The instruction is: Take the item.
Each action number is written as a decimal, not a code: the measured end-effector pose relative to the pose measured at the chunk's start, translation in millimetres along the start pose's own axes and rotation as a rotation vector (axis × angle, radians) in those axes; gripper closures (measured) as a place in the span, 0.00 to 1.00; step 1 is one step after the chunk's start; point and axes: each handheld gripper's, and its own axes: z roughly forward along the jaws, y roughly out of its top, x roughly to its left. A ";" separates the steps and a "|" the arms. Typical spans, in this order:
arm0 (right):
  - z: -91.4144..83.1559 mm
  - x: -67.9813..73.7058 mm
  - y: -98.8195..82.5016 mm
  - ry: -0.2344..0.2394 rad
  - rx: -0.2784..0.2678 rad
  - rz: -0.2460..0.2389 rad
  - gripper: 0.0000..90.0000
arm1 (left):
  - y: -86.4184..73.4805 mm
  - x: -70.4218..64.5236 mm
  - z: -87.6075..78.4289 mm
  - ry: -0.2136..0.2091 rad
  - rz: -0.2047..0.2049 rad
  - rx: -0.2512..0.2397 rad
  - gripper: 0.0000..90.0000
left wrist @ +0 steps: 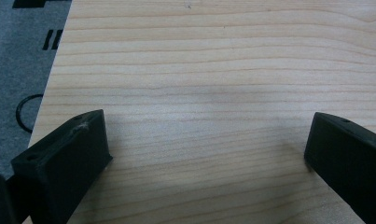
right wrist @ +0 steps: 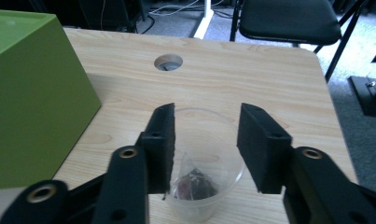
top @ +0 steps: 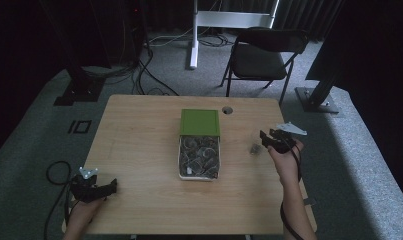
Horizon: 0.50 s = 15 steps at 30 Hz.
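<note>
A clear plastic cup (right wrist: 200,206) stands on the wooden table (top: 139,140), right of the boxes, with a dark pyramid tea bag (right wrist: 195,184) inside it. My right gripper (right wrist: 206,116) hovers over the cup's mouth with its jaws apart; the bag's top corner sits close to the left pad, and nothing is pressed between the pads. In the high view the right gripper (top: 263,137) is just right of the cup (top: 254,148). My left gripper (left wrist: 207,123) rests wide open over bare wood at the near left corner (top: 114,186).
A green box (top: 200,121) stands mid-table, and against its near side a white tray (top: 180,172) holds several dark packets. The green box (right wrist: 31,102) is close on the cup's left. A cable hole (top: 227,110) is behind. A black chair (top: 261,55) stands beyond the table.
</note>
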 end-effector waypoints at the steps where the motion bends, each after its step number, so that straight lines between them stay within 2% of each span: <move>1: -0.8 0.2 0.3 0.008 0.002 0.002 0.55 | 0.0 0.0 0.0 0.000 0.000 0.000 0.00; 10: -6.6 1.4 -4.8 0.005 0.003 -0.025 0.26 | 0.0 0.0 0.0 0.000 0.000 0.000 0.00; 15: -13.7 2.4 -7.3 0.015 -0.007 -0.027 0.21 | 0.0 0.0 0.0 0.000 0.000 0.000 0.00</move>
